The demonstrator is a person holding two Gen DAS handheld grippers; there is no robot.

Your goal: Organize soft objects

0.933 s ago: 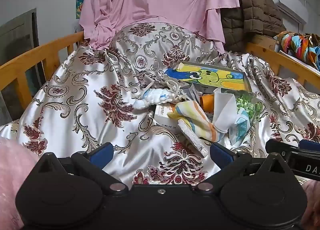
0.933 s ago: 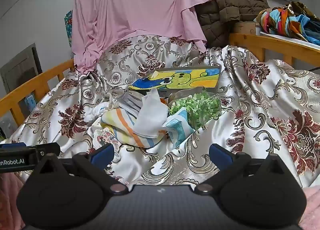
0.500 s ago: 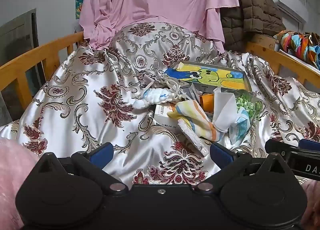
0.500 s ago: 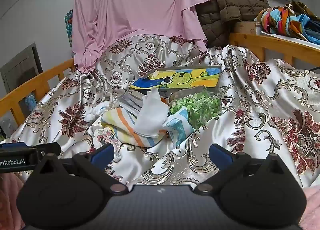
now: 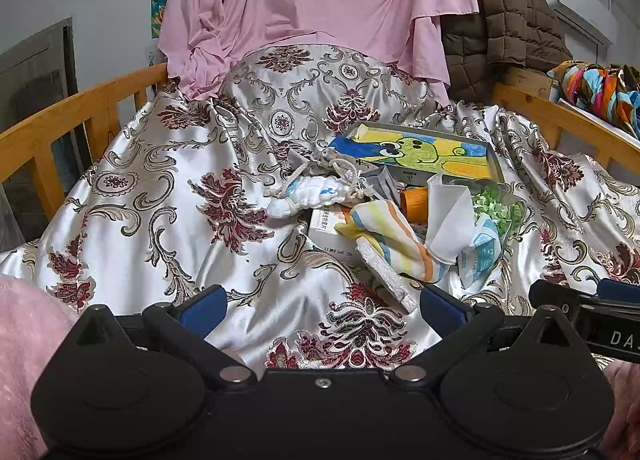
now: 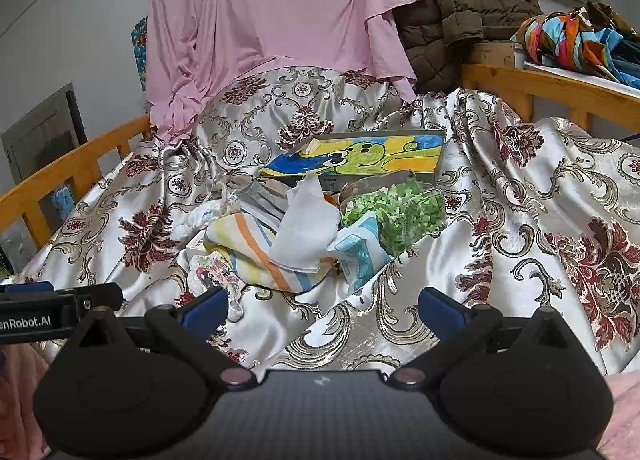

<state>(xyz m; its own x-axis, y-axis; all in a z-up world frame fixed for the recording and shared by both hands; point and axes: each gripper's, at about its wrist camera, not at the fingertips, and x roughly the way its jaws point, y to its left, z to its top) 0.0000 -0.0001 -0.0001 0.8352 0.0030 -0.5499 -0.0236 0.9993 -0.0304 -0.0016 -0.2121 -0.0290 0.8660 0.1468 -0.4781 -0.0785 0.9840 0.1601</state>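
A heap of small things lies on a patterned satin bedspread [image 5: 160, 199]. In it are a striped cloth [image 5: 396, 236] [image 6: 256, 252], a white cloth [image 5: 448, 215] [image 6: 304, 227], a white-and-blue soft toy with cord [image 5: 308, 191], a light-blue packet [image 5: 480, 252] [image 6: 360, 252] and a clear container of green bits [image 5: 496, 211] [image 6: 400, 211]. My left gripper [image 5: 320, 306] is open and empty, just short of the heap. My right gripper [image 6: 322, 306] is open and empty, also just short of it.
A flat box with a green cartoon picture [image 5: 424, 155] [image 6: 360, 155] lies behind the heap. A small white carton [image 5: 328, 227] and an orange bottle [image 5: 416, 199] sit within it. Wooden rails [image 5: 80, 115] [image 6: 560, 91] border the bed. A pink sheet [image 5: 312, 3] hangs behind.
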